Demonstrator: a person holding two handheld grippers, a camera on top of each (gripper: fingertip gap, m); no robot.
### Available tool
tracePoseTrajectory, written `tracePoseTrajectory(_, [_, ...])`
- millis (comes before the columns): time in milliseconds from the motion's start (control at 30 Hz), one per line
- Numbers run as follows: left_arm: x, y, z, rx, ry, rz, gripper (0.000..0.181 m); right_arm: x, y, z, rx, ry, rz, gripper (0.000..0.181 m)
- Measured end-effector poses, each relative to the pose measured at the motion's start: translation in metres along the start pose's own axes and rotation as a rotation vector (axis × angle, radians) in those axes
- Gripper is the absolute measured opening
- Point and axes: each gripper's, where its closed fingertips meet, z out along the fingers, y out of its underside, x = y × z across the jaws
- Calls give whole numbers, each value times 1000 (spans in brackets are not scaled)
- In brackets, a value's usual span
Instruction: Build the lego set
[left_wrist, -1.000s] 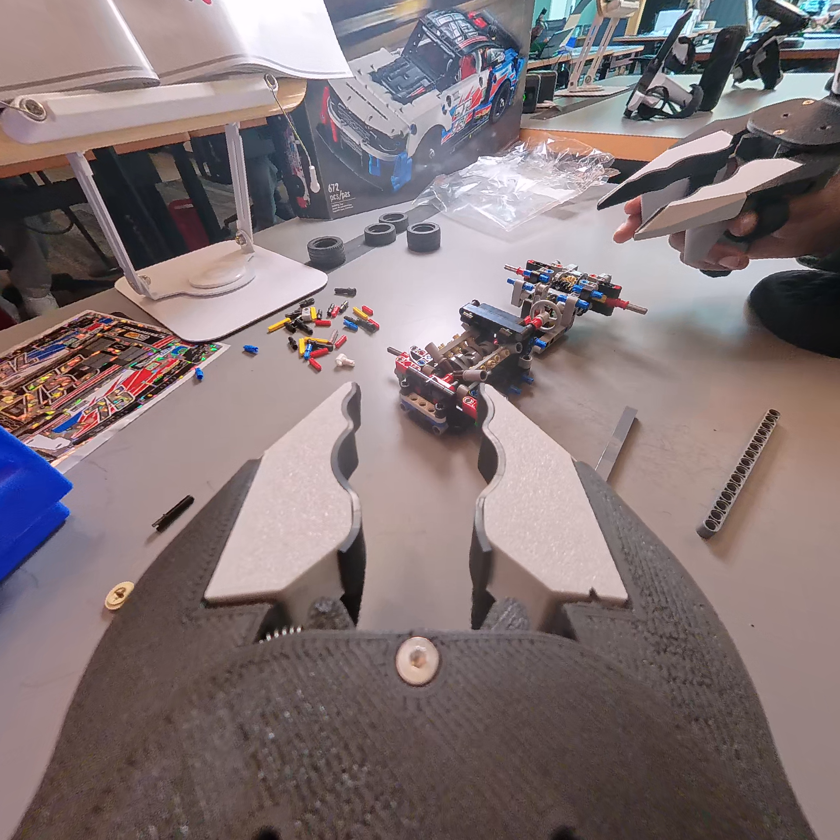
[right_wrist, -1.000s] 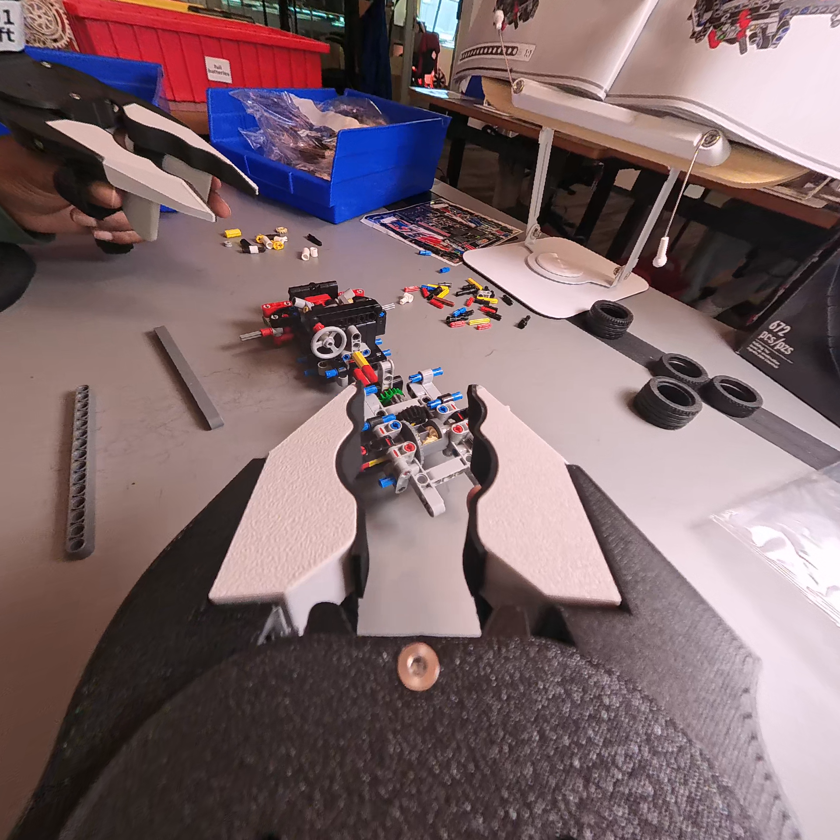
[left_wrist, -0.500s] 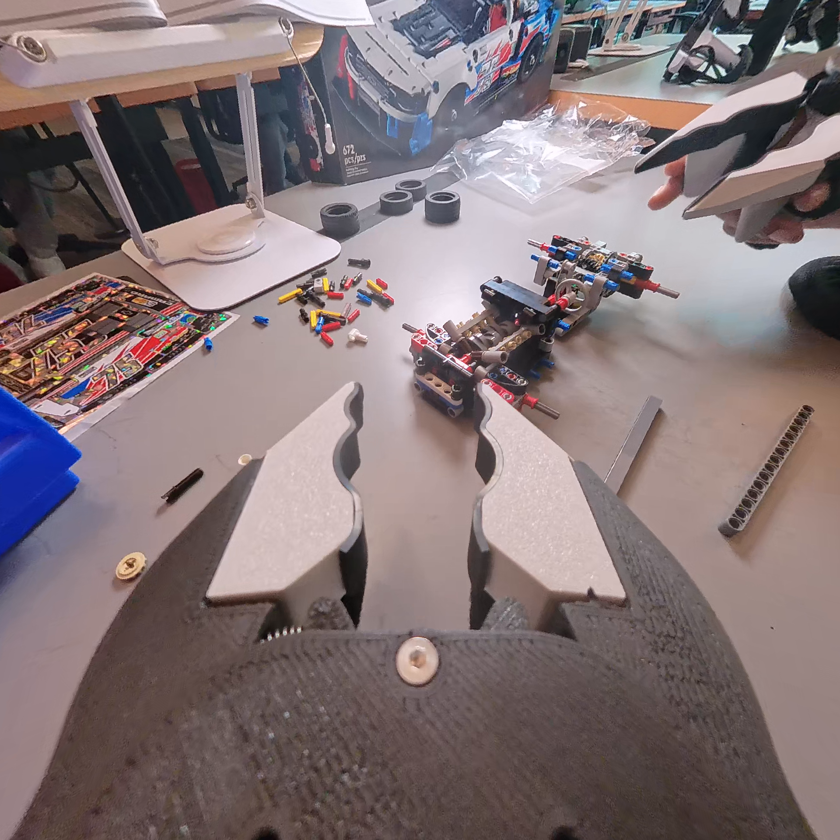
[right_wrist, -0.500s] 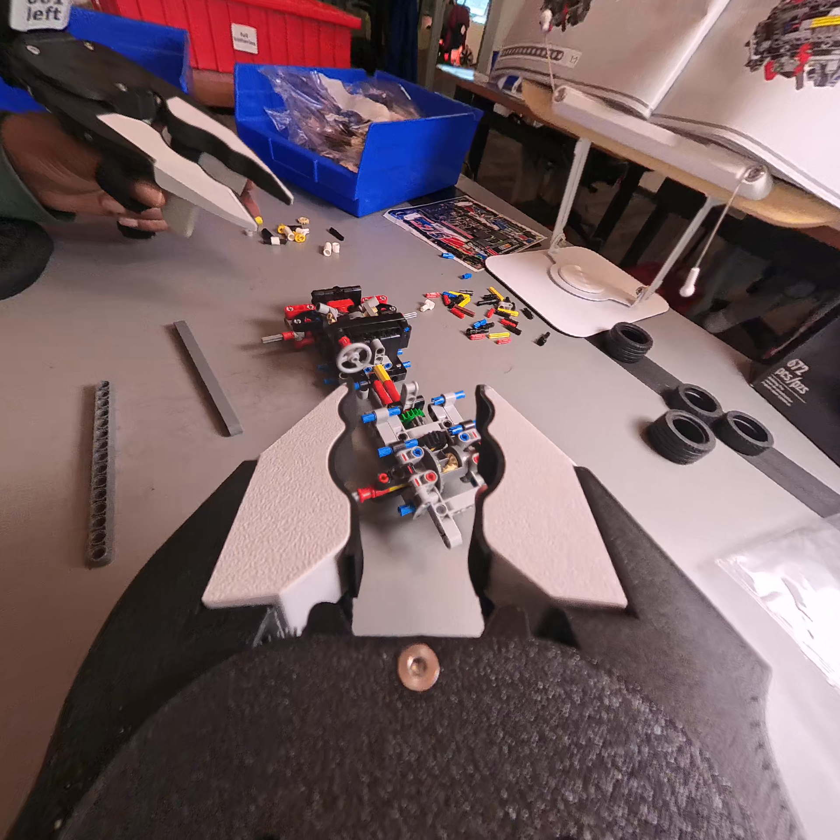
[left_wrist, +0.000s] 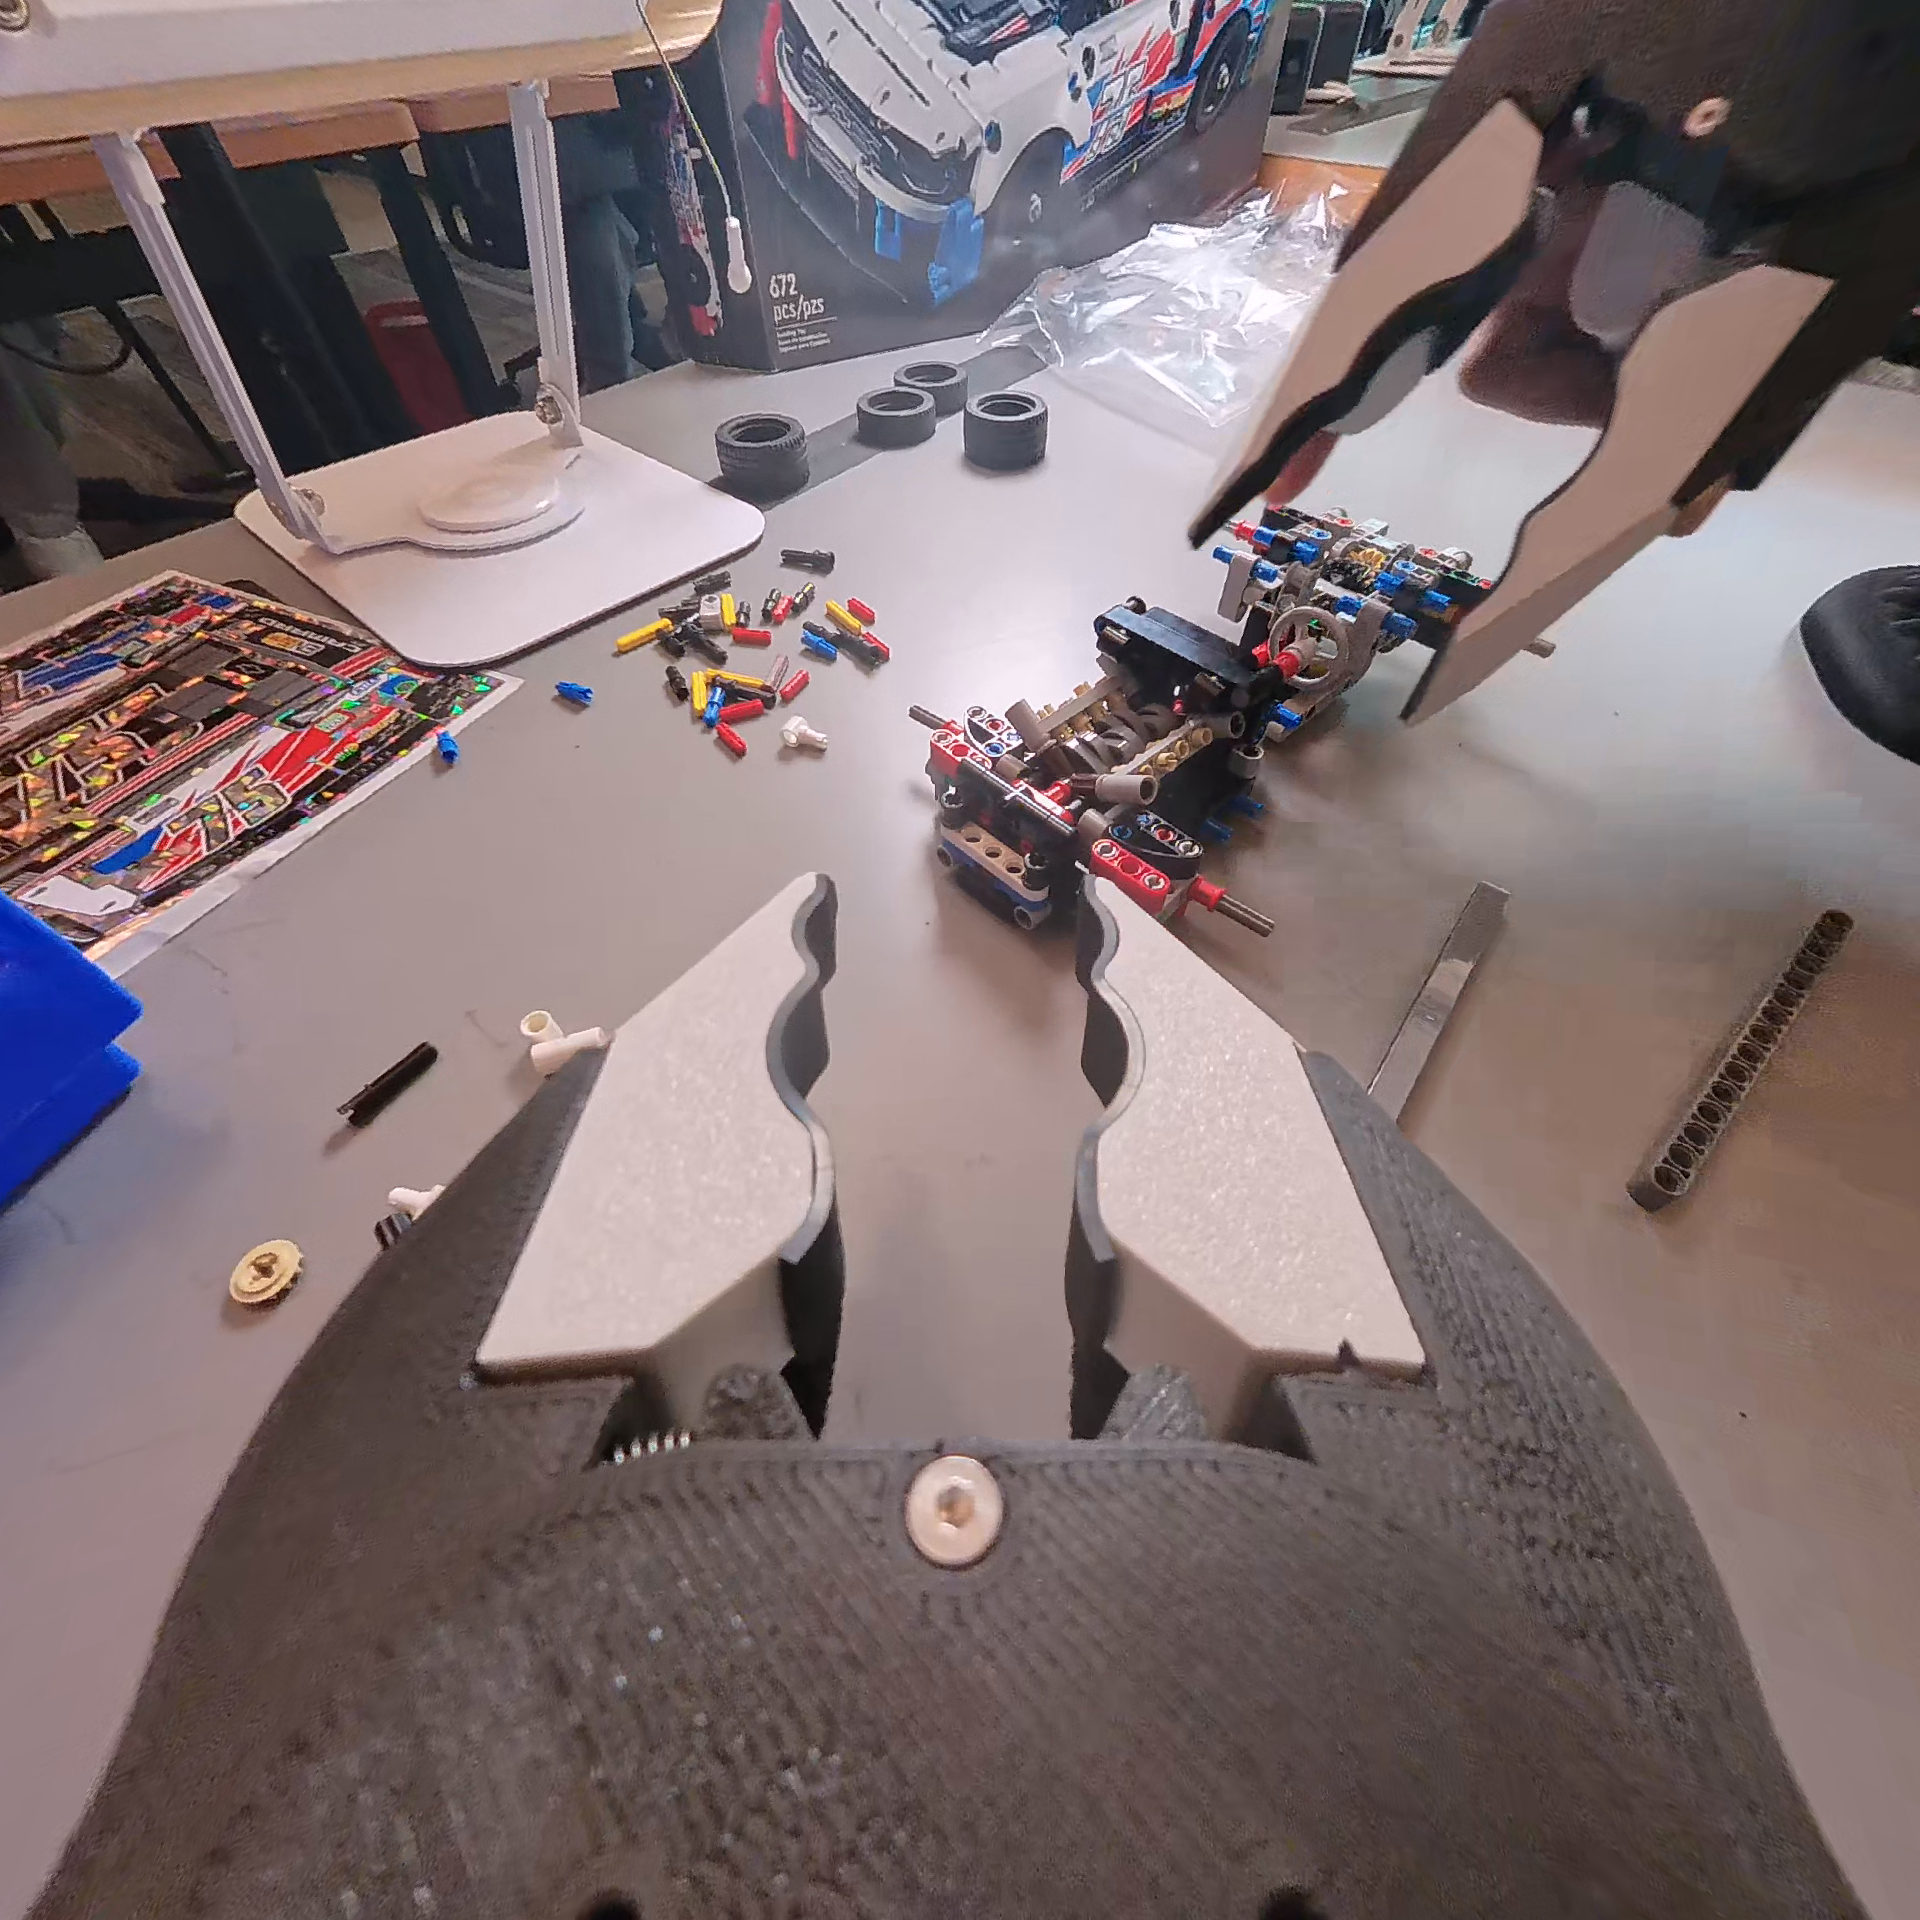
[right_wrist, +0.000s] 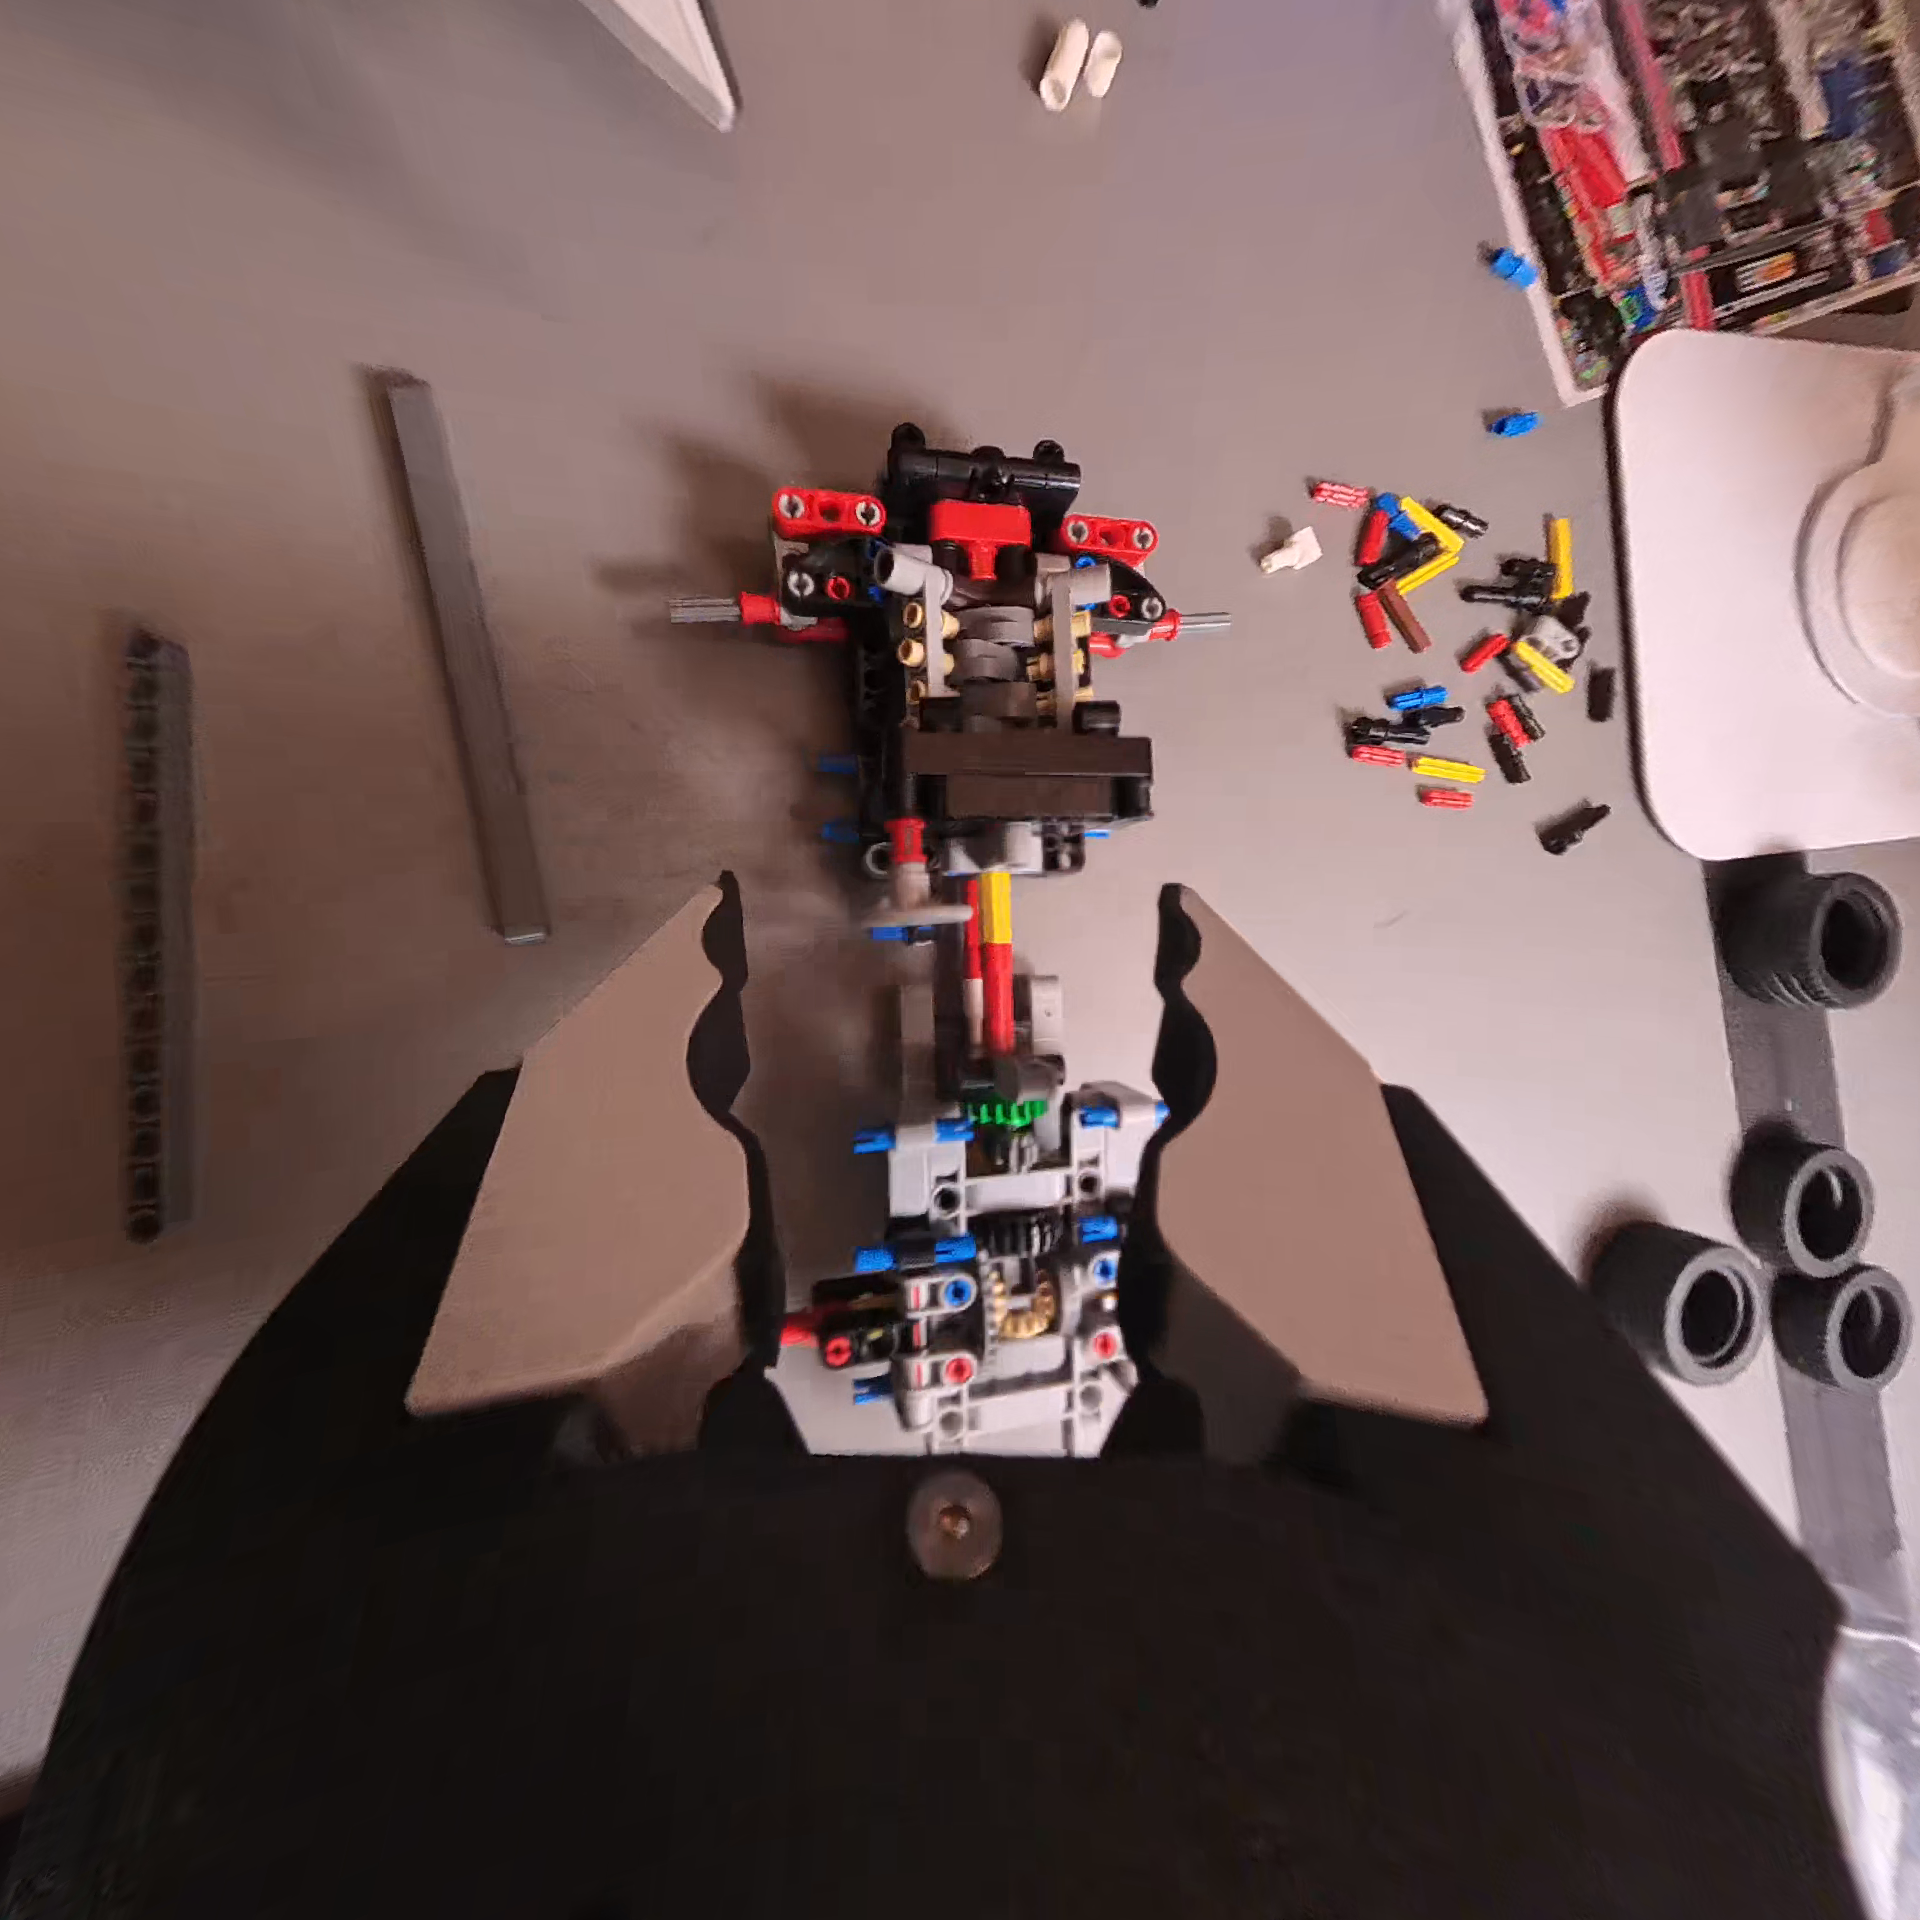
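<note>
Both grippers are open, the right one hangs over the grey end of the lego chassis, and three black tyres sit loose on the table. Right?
Wrong on the tyres: there are four, as the left wrist view shows. The rest holds: the left gripper and right gripper are open, the right one over the grey end of the lego chassis.

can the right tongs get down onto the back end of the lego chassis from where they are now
Probably yes. The right tongs are open and hang above the chassis, its grey gearbox end showing between the fingers with nothing in between. The left tongs sit at the far end.
</note>
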Motion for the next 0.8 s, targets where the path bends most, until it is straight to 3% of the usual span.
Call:
tracePoseTrajectory(200, [0,-1,-1,9,11,-6,45,9,-5,19,-117,-99,-40,82])
tracePoseTrajectory(467, [2,-1,-1,11,34,-4,45,9,-5,28,-158,-205,-67,59])
tracePoseTrajectory(800, [7,0,0,9,57,0,45,8,-2,26,-198,-253,-182,58])
